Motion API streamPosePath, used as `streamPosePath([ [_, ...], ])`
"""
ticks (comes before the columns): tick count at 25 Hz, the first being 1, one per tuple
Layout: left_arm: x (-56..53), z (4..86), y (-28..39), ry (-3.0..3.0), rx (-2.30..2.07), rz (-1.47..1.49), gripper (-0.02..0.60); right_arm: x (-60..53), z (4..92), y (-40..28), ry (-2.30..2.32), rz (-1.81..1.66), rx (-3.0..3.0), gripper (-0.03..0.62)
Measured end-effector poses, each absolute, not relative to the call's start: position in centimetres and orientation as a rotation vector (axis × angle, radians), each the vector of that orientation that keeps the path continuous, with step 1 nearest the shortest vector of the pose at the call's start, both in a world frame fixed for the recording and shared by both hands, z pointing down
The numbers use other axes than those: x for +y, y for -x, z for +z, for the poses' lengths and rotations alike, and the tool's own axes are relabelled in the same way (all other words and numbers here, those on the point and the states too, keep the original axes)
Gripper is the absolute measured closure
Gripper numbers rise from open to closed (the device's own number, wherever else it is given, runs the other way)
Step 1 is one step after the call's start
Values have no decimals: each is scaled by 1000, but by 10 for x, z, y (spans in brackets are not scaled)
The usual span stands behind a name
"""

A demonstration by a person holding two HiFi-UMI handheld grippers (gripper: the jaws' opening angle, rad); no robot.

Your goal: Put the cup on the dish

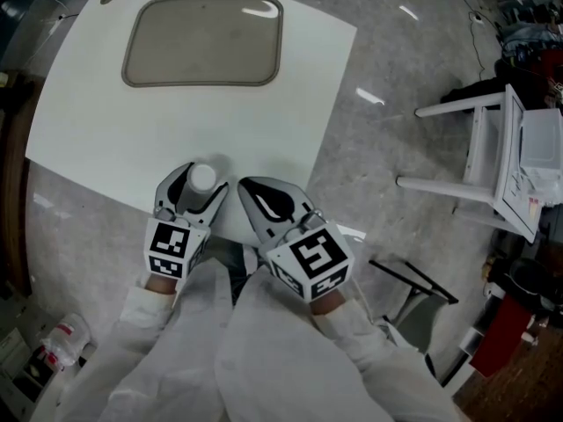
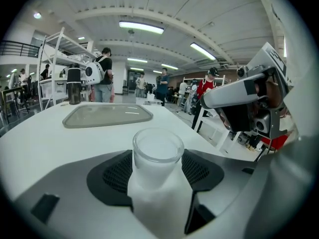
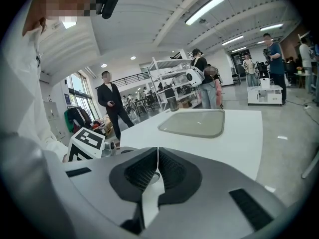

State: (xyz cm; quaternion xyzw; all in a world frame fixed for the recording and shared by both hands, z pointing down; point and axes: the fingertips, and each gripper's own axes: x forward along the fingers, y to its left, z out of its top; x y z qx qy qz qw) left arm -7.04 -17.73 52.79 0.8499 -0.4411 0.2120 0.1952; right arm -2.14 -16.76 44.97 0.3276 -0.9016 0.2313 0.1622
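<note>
Cup, clear and upright, is standing between the spread jaws of the left tool, whose pads are flanking it closely without clamping it. The right tool is pointing the same way just beside it, clenched with nothing inside. Cup and tools are sitting at the near edge of the white desk. The rectangular dish is lying well apart, toward the far side.

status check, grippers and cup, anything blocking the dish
Left gripper open, cup standing between its jaws at the table's near edge. Right gripper shut, empty. Dish empty at the far side, nothing between it and the cup.
</note>
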Motion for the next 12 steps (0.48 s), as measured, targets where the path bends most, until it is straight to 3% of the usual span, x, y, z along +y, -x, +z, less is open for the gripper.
streamPosePath([
  [12, -186, 529, 69, -2423, -1247, 605, 297, -162, 456, 20, -938, 684, -2552, 579],
])
